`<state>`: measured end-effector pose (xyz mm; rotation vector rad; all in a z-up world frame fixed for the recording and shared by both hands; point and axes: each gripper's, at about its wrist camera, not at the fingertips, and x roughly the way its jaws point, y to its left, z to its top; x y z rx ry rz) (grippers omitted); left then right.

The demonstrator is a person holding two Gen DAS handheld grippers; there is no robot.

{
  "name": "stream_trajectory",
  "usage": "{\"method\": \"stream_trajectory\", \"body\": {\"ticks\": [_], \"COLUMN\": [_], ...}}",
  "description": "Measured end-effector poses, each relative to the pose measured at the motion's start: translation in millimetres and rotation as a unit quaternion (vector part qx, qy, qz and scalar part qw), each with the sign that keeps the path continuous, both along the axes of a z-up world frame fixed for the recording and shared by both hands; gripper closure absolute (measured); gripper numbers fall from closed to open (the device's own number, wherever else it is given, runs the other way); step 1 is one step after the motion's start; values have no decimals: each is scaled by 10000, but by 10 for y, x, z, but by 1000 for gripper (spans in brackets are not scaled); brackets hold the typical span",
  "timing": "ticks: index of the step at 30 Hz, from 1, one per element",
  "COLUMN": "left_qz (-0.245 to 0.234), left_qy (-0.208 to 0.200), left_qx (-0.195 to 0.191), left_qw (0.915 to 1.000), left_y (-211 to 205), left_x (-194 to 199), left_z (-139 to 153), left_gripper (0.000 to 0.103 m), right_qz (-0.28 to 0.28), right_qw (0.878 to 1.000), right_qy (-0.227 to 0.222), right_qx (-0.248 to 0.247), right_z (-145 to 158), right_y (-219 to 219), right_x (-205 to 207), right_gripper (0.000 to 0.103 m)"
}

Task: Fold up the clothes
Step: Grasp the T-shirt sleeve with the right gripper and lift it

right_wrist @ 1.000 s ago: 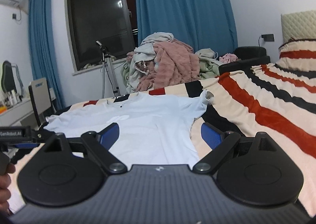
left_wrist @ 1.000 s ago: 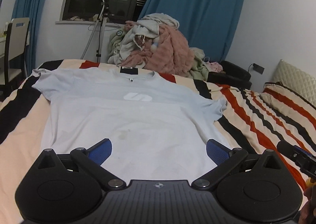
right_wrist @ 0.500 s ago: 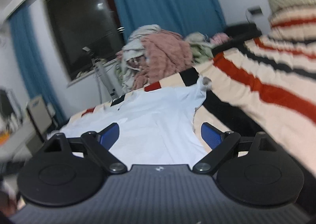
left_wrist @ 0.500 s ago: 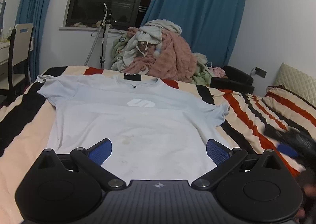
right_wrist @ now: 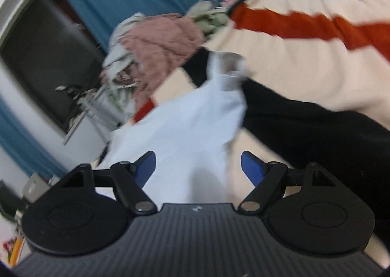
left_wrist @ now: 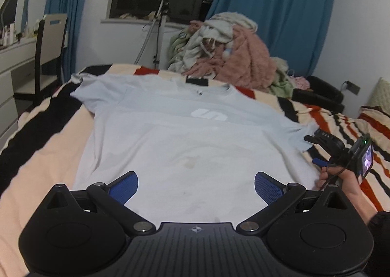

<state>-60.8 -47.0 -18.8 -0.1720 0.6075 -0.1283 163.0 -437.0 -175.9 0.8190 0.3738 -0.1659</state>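
T-shirt [left_wrist: 185, 145] lies flat across the striped bed [left_wrist: 48, 150], unfolded. My right claw [right_wrist: 198, 163] tilts toward its right sleeve [right_wrist: 226, 74], my left claw [left_wrist: 196, 185] hovers over the hem, both spread wide; next, pinch that sleeve.

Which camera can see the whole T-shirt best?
The left wrist view. It shows the whole T-shirt lying flat on the bed, with both sleeves, collar and logo sharp. The right wrist view is tilted and blurred and catches only the shirt's one sleeve and side.
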Motion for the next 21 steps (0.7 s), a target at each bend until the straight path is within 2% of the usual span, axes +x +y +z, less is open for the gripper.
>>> {"method": "stream_trajectory", "body": {"ticks": [3, 9, 14, 21], "left_qz": [80, 213, 326, 389], "left_qy": [145, 451, 929, 1085], "left_qx": [-20, 34, -52, 56], "left_qw": [9999, 9988, 9951, 9933], "left_y": [19, 44, 76, 46], "left_x": [129, 389, 607, 845], "left_z": [-78, -255, -457, -558], "left_gripper": [0, 0, 0, 0], "right_qz": [27, 33, -86, 67], "right_qw": [9998, 9982, 9958, 9957], "right_qy": [-131, -592, -898, -907], "right_qx": [142, 80, 146, -167], "right_z": [-236, -352, -420, -397], "right_y": [-163, -380, -492, -476], "right_x": [273, 790, 1055, 1319], "right_gripper": [28, 33, 52, 50]}}
